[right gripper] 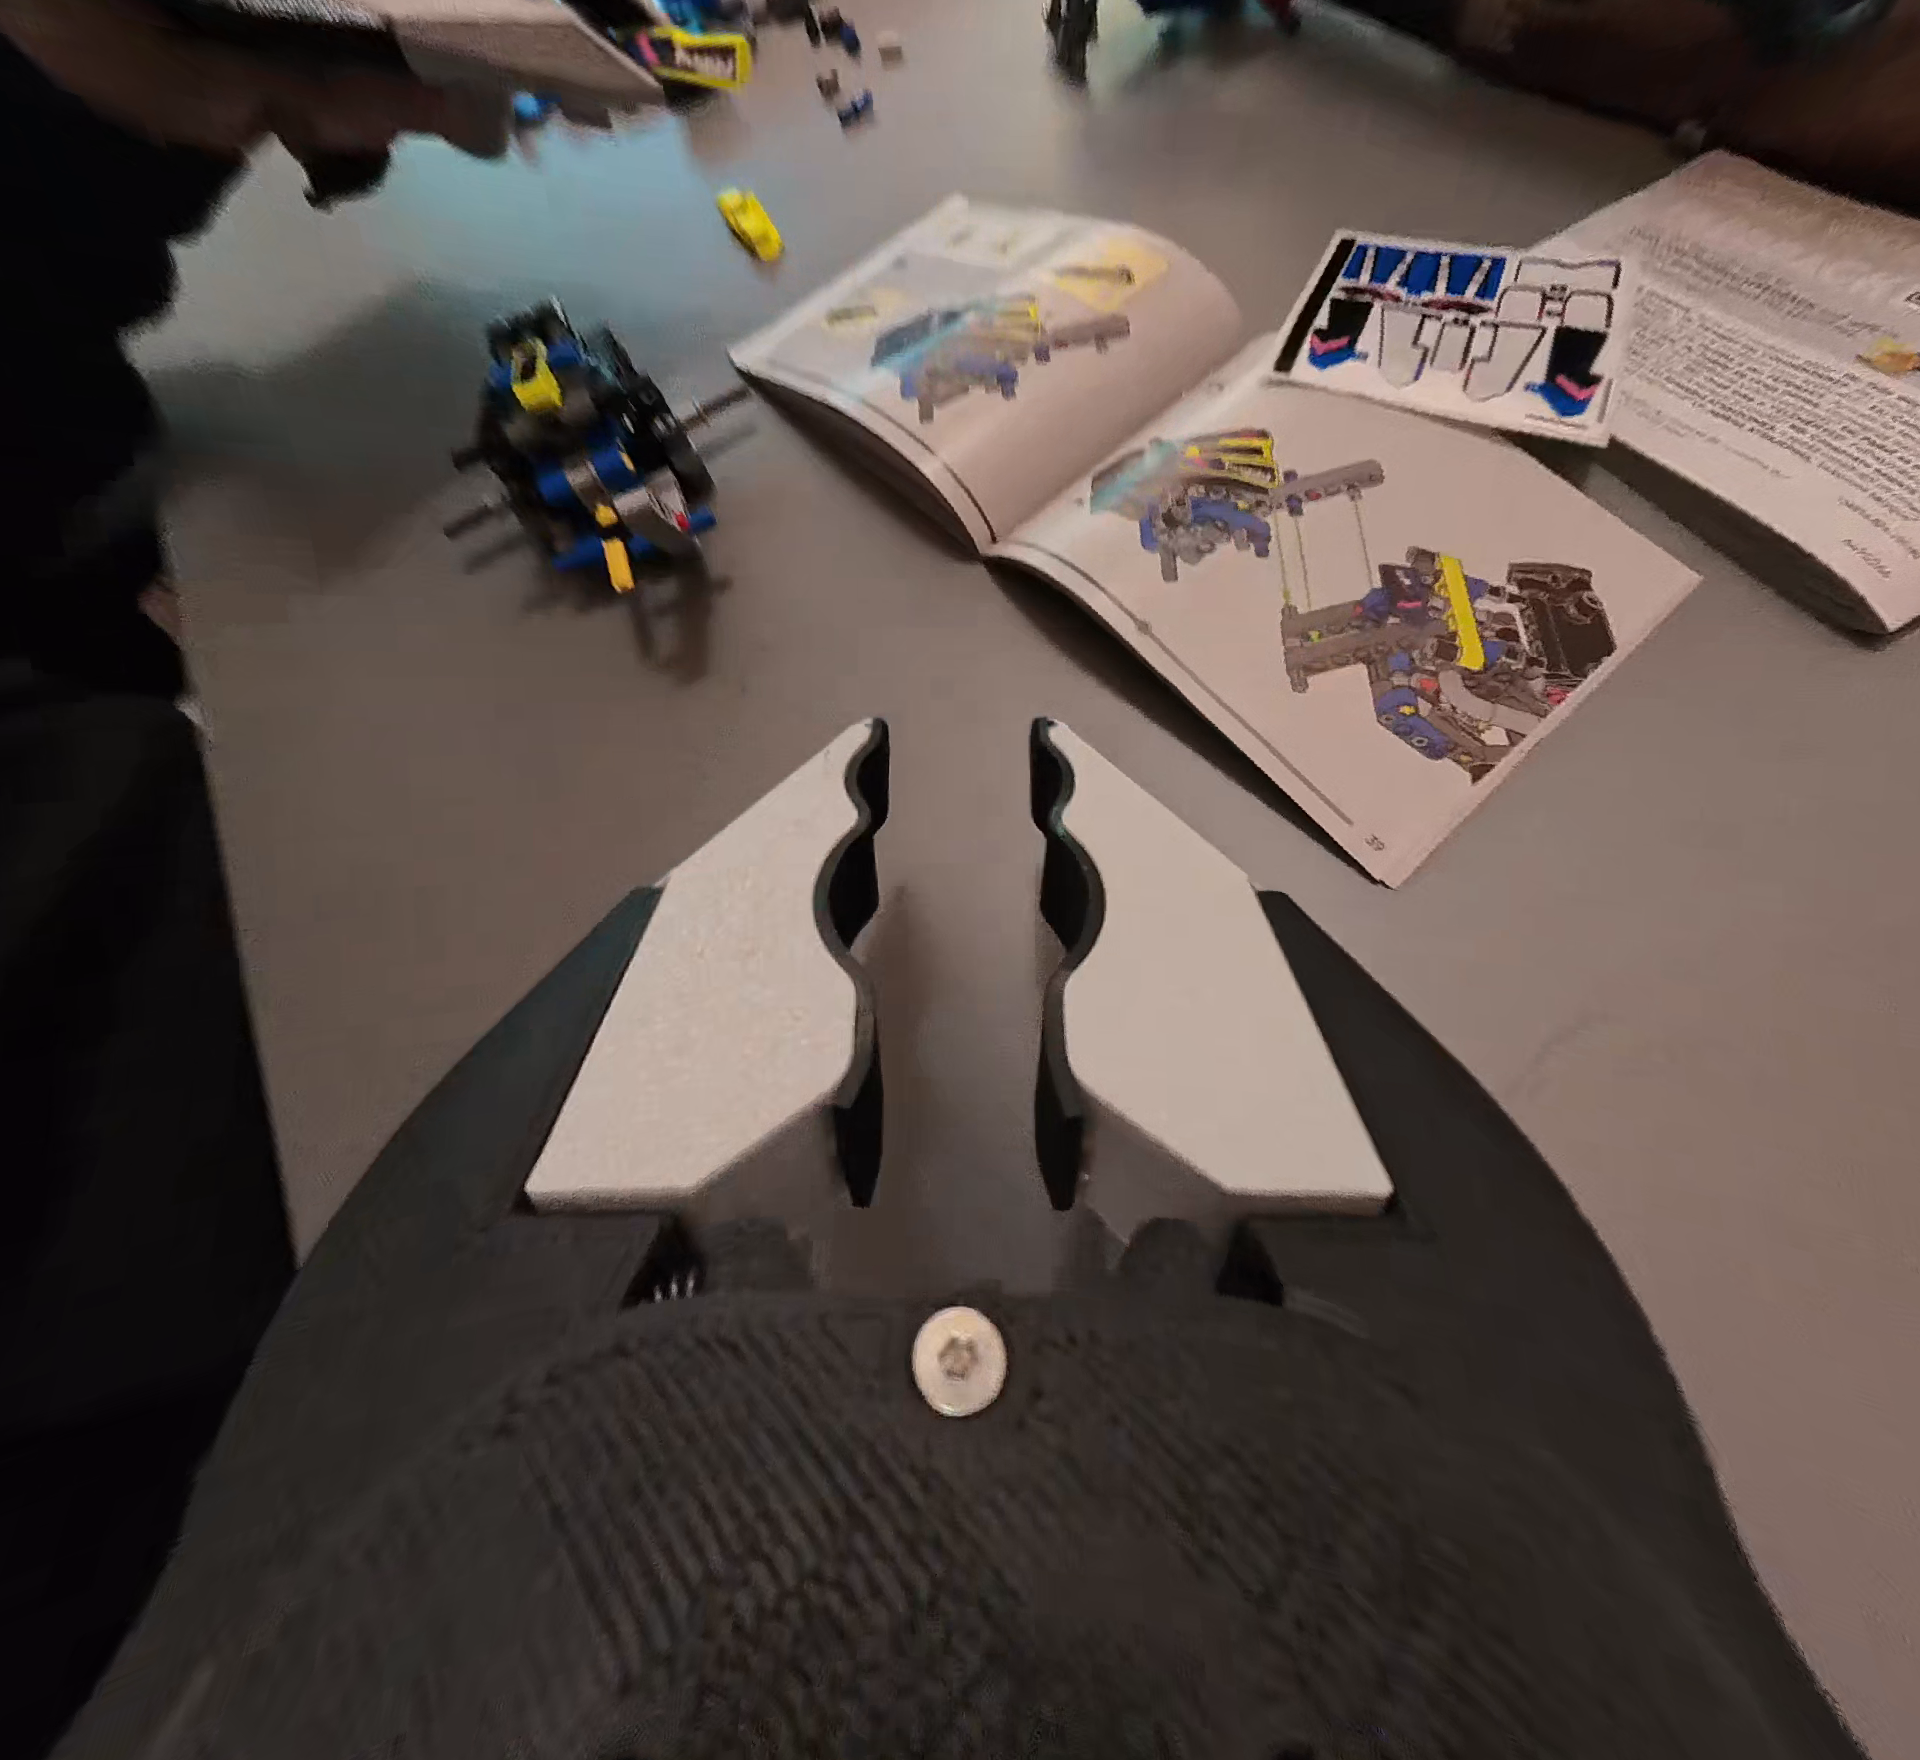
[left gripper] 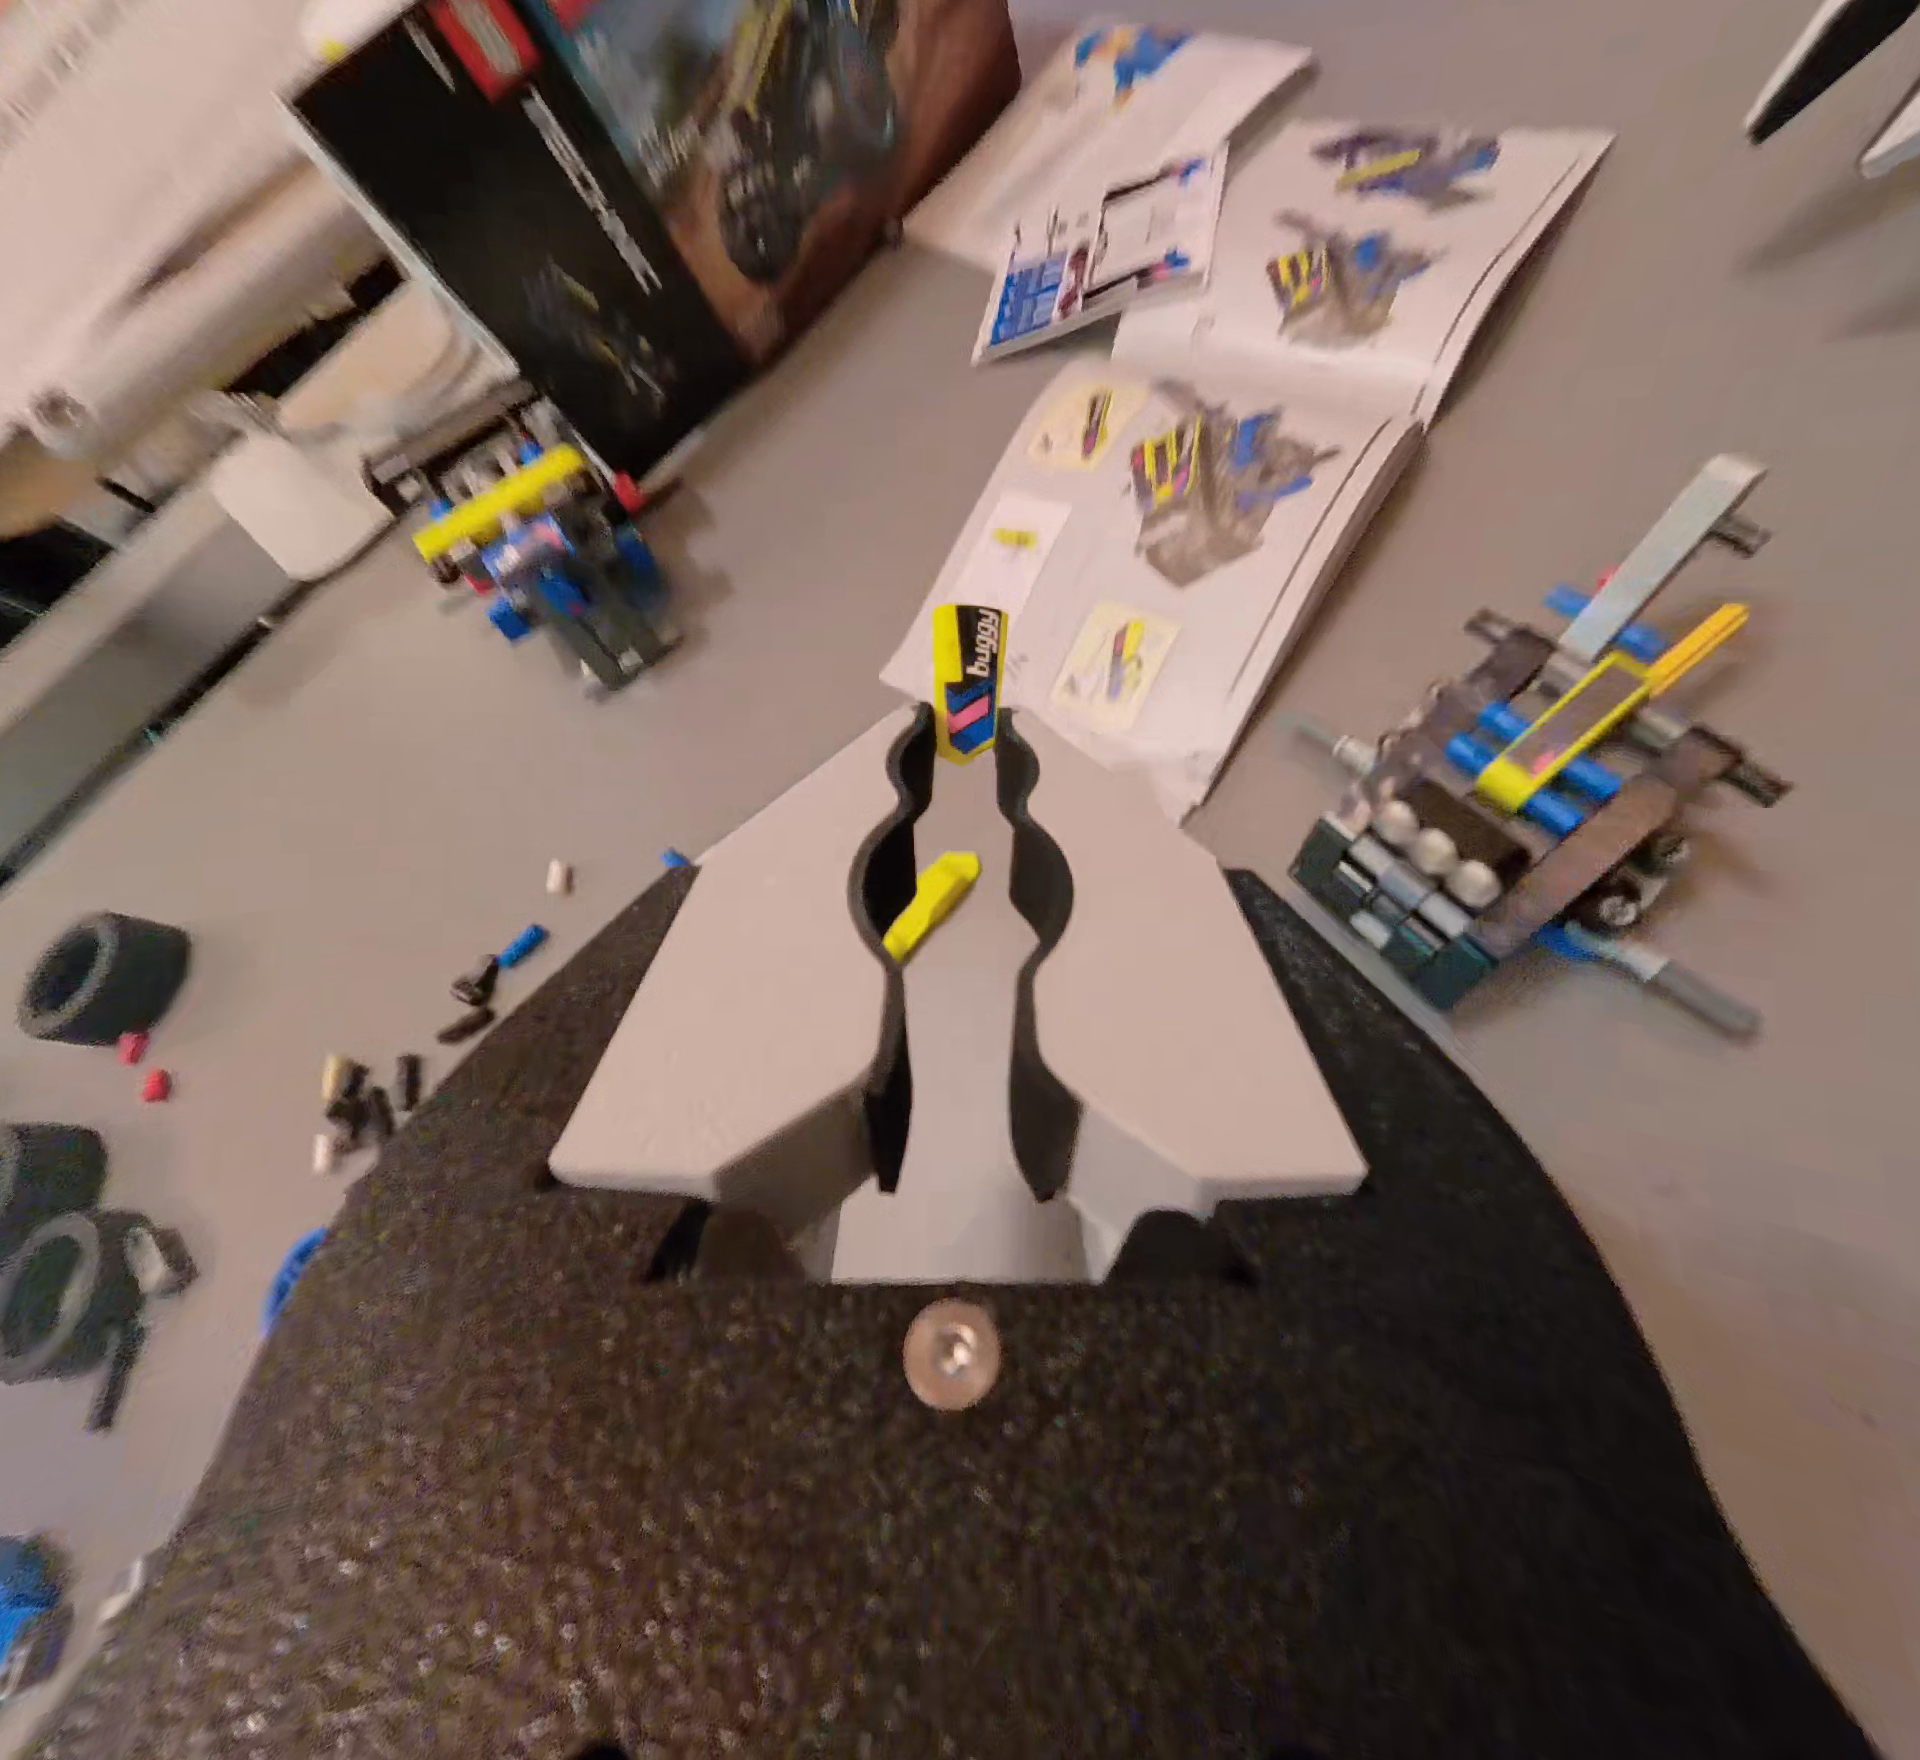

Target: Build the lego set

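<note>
Your left gripper (left gripper: 966,742) pinches a yellow printed panel (left gripper: 969,671) upright by its lower end, lifted above the counter (left gripper: 312,775). Your right gripper (right gripper: 958,739) hangs open, empty, near the open booklet (right gripper: 1299,567).

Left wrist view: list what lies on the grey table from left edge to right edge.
Black tyre → small blue and yellow brick model → yellow stickered piece pinched at the tips of the left hand-held gripper → open instruction booklet → dark brick chassis.
</note>
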Tool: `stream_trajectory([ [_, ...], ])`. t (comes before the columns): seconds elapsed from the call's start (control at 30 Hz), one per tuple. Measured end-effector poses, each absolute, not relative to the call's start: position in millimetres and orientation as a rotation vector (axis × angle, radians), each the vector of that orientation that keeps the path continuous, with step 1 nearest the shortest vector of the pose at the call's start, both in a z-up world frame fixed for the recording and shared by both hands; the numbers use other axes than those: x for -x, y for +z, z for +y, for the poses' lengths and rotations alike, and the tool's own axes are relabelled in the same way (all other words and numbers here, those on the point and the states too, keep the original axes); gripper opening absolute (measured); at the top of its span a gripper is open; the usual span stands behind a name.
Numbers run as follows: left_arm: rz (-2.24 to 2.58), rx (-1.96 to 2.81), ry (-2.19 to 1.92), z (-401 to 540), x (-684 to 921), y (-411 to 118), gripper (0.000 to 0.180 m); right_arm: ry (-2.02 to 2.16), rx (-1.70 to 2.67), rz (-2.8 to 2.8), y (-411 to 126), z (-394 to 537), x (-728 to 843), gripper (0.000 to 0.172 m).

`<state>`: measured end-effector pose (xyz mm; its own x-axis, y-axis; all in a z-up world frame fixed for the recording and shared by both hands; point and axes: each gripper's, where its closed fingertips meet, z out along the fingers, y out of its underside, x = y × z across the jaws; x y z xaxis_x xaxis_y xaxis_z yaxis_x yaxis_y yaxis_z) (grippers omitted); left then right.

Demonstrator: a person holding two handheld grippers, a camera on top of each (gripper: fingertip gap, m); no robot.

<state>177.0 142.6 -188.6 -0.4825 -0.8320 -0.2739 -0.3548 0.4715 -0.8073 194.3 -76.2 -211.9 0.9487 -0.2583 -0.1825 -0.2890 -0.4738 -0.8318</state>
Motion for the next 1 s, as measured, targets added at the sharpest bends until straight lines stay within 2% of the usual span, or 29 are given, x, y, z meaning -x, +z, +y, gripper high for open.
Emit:
stream_trajectory([
  [0.27,2.235,1.12,-0.921,139,-157,-236,0.008,-0.019,2.212,0.281,-235,-62,-197,0.03],
  [0.67,2.234,1.317,-1.022,147,-159,-252,0.008,-0.052,2.271,0.244,-248,-41,-211,0.031],
  [0.73,2.228,1.336,-1.04,150,-159,-251,0.031,-0.049,2.271,0.243,-248,-40,-212,0.031],
  [0.77,2.234,1.321,-1.038,152,-157,-250,0.033,-0.048,2.271,0.245,-248,-40,-212,0.031],
  [0.93,2.268,1.134,-1.007,150,-153,-244,0.031,-0.055,2.274,0.232,-249,-40,-211,0.032],
  [1.0,2.28,1.106,-0.956,149,-155,-248,0.018,-0.062,2.275,0.229,-249,-40,-211,0.032],
])
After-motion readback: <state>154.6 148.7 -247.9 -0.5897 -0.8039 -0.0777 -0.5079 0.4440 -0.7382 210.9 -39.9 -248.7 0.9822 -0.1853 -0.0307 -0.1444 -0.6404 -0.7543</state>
